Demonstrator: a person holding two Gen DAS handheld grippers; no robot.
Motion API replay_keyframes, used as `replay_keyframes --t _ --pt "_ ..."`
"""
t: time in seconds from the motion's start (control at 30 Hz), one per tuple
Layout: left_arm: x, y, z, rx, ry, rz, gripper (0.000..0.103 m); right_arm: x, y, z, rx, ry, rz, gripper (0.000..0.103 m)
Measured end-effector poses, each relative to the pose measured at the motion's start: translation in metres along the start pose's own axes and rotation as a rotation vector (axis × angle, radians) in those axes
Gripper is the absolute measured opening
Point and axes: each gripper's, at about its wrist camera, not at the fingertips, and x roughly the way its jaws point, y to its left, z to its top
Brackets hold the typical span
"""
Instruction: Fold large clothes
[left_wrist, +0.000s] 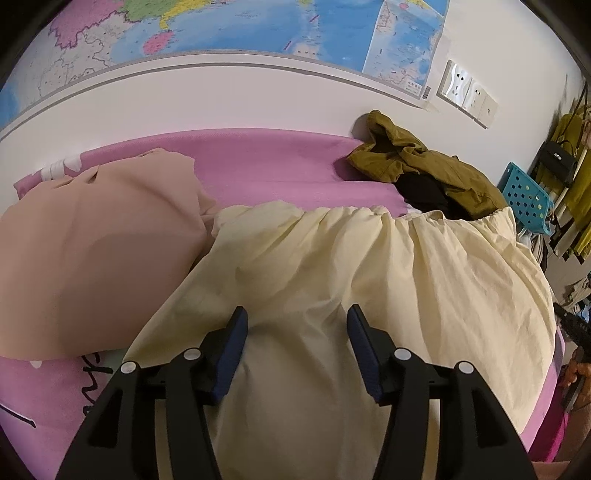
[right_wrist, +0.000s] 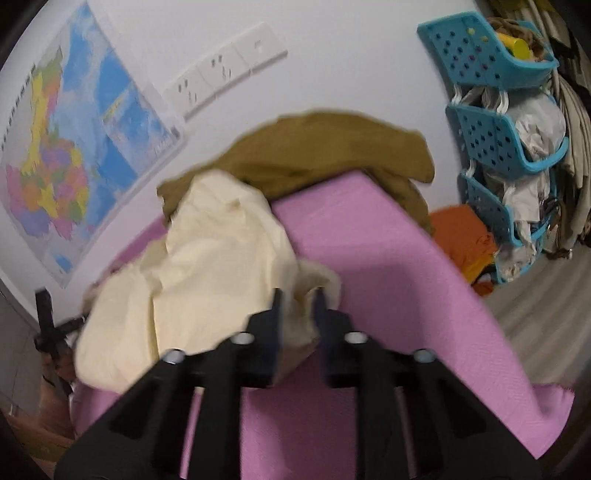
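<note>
A large cream garment (left_wrist: 369, 266) lies rumpled on the pink bed sheet (left_wrist: 258, 162), its gathered edge facing the wall. My left gripper (left_wrist: 297, 319) hovers over the near part of it with the jaws wide apart; the blue pads (left_wrist: 236, 332) do not press on the cloth. In the right wrist view the same cream garment (right_wrist: 207, 266) is bunched up on the pink sheet (right_wrist: 388, 266). My right gripper (right_wrist: 298, 295) has its jaws close together, pinching a fold at the garment's right edge. That view is blurred.
A peach garment (left_wrist: 92, 240) lies to the left on the bed. An olive garment (left_wrist: 406, 158) and black cloth (left_wrist: 421, 192) are piled by the wall. Blue hanging baskets (right_wrist: 491, 140) and an orange bundle (right_wrist: 461, 236) stand past the bed's corner. A map (left_wrist: 258, 26) covers the wall.
</note>
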Motion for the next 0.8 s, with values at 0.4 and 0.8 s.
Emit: replay_keyframes --t 0.4,0.8 --pt "-0.084 0.020 -0.036 0.023 -0.144 0.000 0.060 -0.016 0.037 0.007 -0.057 -0.101 -0.102 0.034" --pt "-0.086 0.058 -0.102 -0.094 -0.021 -0.023 0.028 0.031 0.176 -0.031 -0.424 0.098 0.272 0.048"
